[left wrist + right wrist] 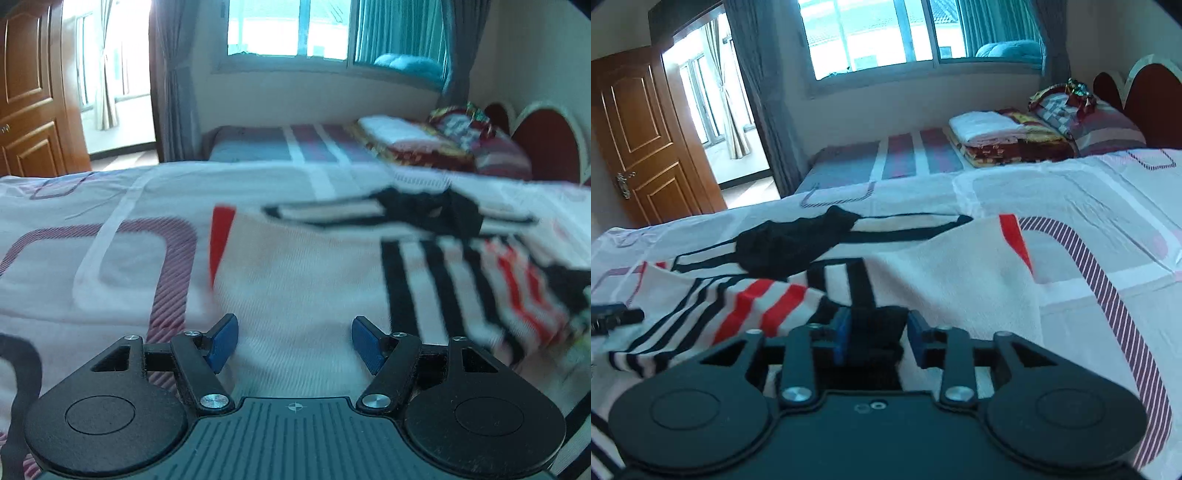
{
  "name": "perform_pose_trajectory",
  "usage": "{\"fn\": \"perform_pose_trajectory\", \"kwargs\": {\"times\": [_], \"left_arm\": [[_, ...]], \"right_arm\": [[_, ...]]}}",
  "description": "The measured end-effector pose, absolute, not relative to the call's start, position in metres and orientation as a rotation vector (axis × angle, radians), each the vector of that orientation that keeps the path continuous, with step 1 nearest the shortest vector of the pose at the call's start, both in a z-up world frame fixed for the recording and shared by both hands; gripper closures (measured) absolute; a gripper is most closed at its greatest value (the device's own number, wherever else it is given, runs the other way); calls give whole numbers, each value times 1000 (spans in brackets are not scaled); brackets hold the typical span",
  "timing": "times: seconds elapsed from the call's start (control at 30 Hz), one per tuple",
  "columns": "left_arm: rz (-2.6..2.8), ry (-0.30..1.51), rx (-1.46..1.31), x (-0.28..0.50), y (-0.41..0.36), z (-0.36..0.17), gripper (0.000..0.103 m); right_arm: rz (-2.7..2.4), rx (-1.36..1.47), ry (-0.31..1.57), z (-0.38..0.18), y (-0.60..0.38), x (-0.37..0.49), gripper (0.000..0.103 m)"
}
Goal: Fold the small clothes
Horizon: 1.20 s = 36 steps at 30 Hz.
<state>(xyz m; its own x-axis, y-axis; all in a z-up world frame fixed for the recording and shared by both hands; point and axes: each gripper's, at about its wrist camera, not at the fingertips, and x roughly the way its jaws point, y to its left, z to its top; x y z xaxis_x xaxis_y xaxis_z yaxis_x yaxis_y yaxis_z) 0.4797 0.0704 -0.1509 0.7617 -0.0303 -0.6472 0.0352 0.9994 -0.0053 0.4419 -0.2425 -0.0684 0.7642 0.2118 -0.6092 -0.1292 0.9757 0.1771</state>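
Note:
A small white garment with black and red stripes [295,280] lies spread on the bed. In the left wrist view my left gripper [293,341] is open just above its plain white part, blue pads wide apart, nothing between them. In the right wrist view the garment [960,280] lies ahead, its striped sleeve [757,306] folded over to the left. My right gripper [875,334] has its blue pads closed on a dark striped fold of the garment's near edge.
The bedsheet [1089,206] is white with purple striped shapes. A second bed behind holds folded blankets [997,136] and a pillow. A wooden door [642,136] stands open at the left. The other gripper's tip [613,317] shows at the left edge.

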Motion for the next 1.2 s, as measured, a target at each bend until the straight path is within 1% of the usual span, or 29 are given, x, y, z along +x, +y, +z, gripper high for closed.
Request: {"fn": "perform_pose_trajectory", "kwargs": {"times": [0.07,0.17,0.23,0.27,0.43,0.5,0.6,0.73,0.83,0.9,1.0,1.03,1.07,1.1,1.13,1.17,1.2], "left_arm": [[-29,694,15,477,71,-154,35],[-24,705,-10,479,77,-153,35],[-12,712,-37,478,84,-153,35],[-9,714,-50,477,87,-153,35],[-5,724,-61,475,91,-157,35],[-5,721,-56,475,91,-159,35],[-7,724,-59,475,93,-158,35],[-6,735,-55,475,94,-155,35],[-10,735,-55,474,95,-156,35],[2,740,-51,475,94,-157,27],[21,746,-46,475,94,-155,25],[36,738,-37,471,94,-150,25],[49,710,-15,464,91,-144,25],[52,680,-8,456,88,-137,26],[45,659,-16,450,85,-132,26],[36,650,-16,447,81,-130,26],[30,651,2,446,75,-130,26]], "right_arm": [[189,122,706,-72,-238,440,64],[184,68,720,-79,-227,439,68],[197,67,712,-79,-224,438,89],[214,65,710,-79,-222,437,93],[209,37,640,-62,-219,425,94],[196,44,650,-63,-222,421,94],[171,22,721,-78,-221,429,93],[168,47,718,-77,-223,428,93],[180,59,690,-65,-225,420,93],[179,57,697,-62,-225,419,93],[148,41,765,-77,-225,428,92],[148,43,758,-82,-226,428,92],[148,44,756,-81,-226,428,89],[143,48,754,-77,-227,427,78],[118,54,715,-70,-229,421,74],[116,56,658,-64,-230,413,74],[140,54,619,-59,-230,406,77]]}}
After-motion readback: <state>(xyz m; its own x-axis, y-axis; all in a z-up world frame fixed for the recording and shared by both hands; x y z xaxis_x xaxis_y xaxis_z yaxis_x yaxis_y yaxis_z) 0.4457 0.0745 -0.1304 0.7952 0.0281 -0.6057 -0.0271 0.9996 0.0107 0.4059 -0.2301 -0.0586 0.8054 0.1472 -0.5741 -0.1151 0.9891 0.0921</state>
